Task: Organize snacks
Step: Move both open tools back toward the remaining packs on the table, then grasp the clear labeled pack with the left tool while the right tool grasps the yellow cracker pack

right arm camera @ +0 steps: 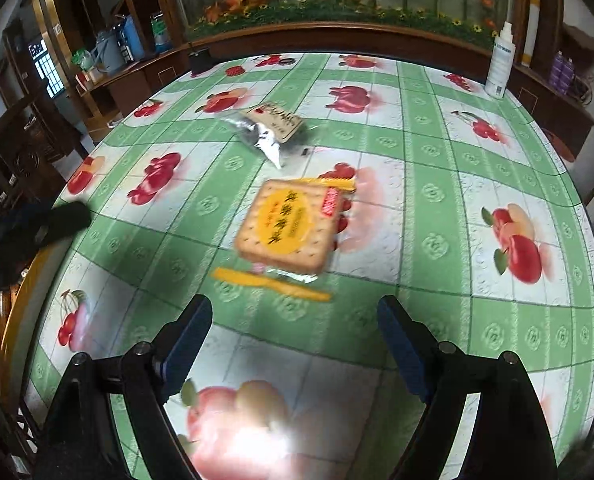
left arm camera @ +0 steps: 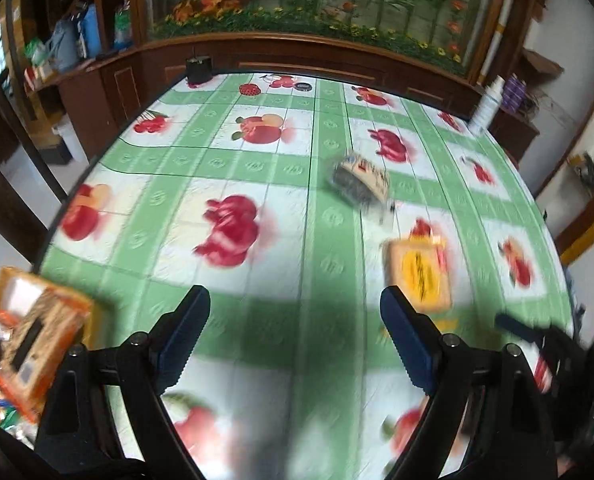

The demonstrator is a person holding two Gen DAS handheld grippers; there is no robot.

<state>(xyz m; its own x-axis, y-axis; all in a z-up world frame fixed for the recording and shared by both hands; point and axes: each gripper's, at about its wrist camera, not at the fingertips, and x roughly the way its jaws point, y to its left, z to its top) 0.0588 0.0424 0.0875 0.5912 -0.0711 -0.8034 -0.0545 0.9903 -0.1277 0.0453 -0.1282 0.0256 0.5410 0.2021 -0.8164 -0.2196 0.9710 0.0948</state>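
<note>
Both grippers hang over a table [right arm camera: 429, 128] spread with a green-and-white cloth printed with red fruit. The left gripper [left arm camera: 295, 312] has its two blue-padded fingers spread wide with only the cloth and its own shadow between them; nothing is gripped. The right gripper [right arm camera: 295, 312] is likewise wide apart and empty, poised above the near part of the table. Just beyond its fingertips, around the middle of the table, lies a biscuit packet [right arm camera: 287, 226] in clear wrap, showing a tan cracker with a yellow round label and a yellow sealed strip at each end; it lies flat on the cloth and touches neither gripper. Farther towards the far edge, a little apart from it, lies a second snack packet [right arm camera: 271, 126], beige-fronted with dark lettering and a silvery crumpled end. In the left wrist view the same two packets are blurred: the biscuit packet [left arm camera: 419, 274] sits just beyond the right-hand finger, the beige one [left arm camera: 361, 180] farther out. At the table's left near edge an orange box [left arm camera: 37, 336] holds a few packets, too smeared to make out. A white spray bottle [right arm camera: 501, 60] stands upright at the far right edge, and a small dark container [right arm camera: 200, 62] stands at the far left edge.
</note>
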